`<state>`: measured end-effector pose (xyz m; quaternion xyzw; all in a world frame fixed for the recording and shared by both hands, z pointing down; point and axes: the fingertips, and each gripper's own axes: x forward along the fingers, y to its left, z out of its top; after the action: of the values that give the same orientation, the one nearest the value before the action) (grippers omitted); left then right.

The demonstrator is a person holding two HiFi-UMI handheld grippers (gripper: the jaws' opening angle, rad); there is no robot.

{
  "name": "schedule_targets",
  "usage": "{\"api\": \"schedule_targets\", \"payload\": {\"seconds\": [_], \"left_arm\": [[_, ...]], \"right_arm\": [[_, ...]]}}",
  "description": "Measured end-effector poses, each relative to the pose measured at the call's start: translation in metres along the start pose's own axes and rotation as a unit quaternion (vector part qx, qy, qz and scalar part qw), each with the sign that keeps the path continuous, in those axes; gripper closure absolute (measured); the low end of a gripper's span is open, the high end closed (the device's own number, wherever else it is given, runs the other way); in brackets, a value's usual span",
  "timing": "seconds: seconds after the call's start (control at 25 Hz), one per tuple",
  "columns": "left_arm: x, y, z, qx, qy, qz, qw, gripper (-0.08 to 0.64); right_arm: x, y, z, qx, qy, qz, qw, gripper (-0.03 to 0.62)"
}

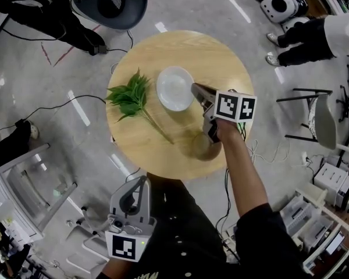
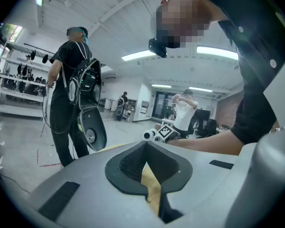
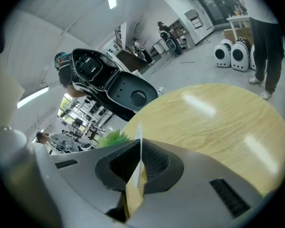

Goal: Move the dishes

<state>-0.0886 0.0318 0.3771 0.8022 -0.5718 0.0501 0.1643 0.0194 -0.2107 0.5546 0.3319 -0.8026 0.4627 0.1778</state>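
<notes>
A white plate [image 1: 173,88] lies near the middle of the round wooden table [image 1: 221,57]. My right gripper [image 1: 195,89] reaches in from the right and is shut on the plate's right rim. In the right gripper view the thin white rim [image 3: 138,144] stands edge-on between the dark pads [image 3: 154,161]. A leafy green sprig [image 1: 131,95] lies left of the plate, its stem running toward the table's front. My left gripper [image 1: 141,183] hangs low below the table's near edge, off the table, jaws together and holding nothing [image 2: 147,177].
A black shell chair [image 1: 111,2] stands behind the table, with a person in black [image 1: 52,19] beside it. Cables trail over the floor at left. A stool [image 1: 323,120] is at the right, white robots [image 1: 279,2] at top right, equipment racks [image 1: 314,220] at lower right.
</notes>
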Motion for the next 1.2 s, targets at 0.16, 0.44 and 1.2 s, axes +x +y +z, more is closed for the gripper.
{"api": "schedule_targets", "payload": {"seconds": [0.16,0.44,1.2], "left_arm": [[-0.001,-0.001,0.000,0.001,0.000,-0.001,1.0000,0.543],[-0.003,-0.002,0.000,0.004,-0.001,-0.006,1.0000,0.543],[-0.016,-0.020,0.004,0.009,-0.014,-0.013,0.9998,0.543]], "right_arm": [[-0.007,0.013,0.000,-0.023,-0.008,0.007,1.000,0.577],[-0.018,0.027,0.003,-0.050,-0.019,0.013,0.999,0.577],[-0.107,0.104,-0.089,-0.046,-0.012,0.069,0.996,0.577]]}}
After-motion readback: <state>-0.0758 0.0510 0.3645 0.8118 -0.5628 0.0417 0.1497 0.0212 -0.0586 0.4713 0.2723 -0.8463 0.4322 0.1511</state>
